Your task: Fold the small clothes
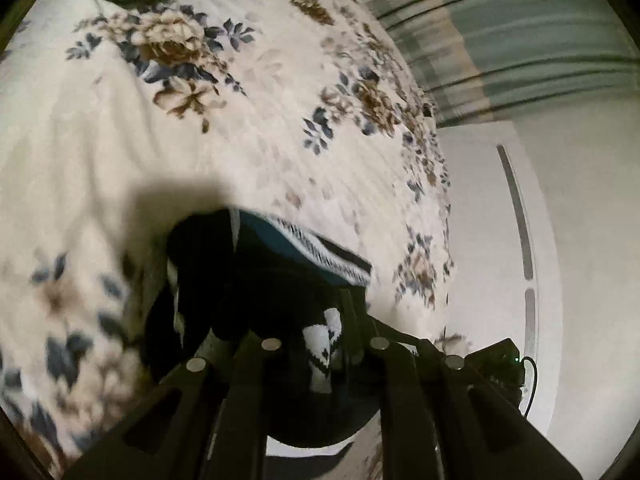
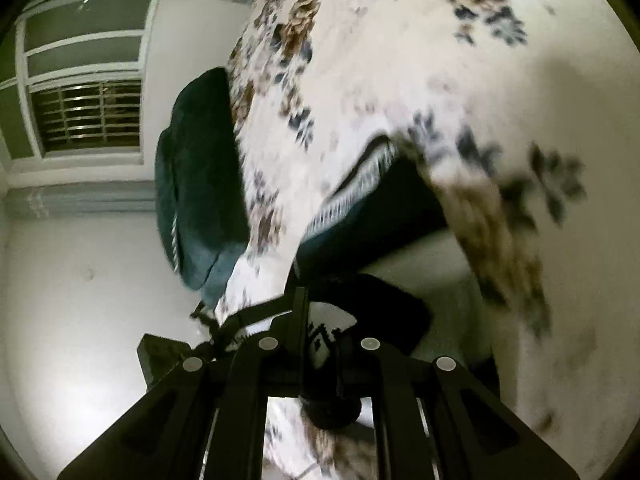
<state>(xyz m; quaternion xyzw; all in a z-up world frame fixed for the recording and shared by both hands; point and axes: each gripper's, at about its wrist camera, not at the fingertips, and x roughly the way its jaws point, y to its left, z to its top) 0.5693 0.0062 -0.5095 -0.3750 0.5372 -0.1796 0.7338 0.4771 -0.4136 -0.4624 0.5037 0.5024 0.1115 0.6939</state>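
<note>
A small dark garment (image 1: 256, 280) with a teal inside and a black-and-white patterned band (image 1: 320, 248) hangs over a cream floral bedspread (image 1: 200, 140). My left gripper (image 1: 320, 344) is shut on a black-and-white patterned part of it, lifted off the bed. In the right wrist view the same garment (image 2: 372, 216) stretches away from my right gripper (image 2: 320, 344), which is shut on its dark edge. The patterned band (image 2: 360, 176) shows at its far side. The other gripper shows at the left (image 2: 224, 328), close by. Both views are blurred by motion.
The floral bedspread (image 2: 400, 60) fills most of both views. A dark teal cushion or folded blanket (image 2: 200, 184) lies at the bed's edge. A window with bars (image 2: 88, 116) and white walls are behind. A curtain (image 1: 520, 40) and white door (image 1: 500, 240) stand right of the bed.
</note>
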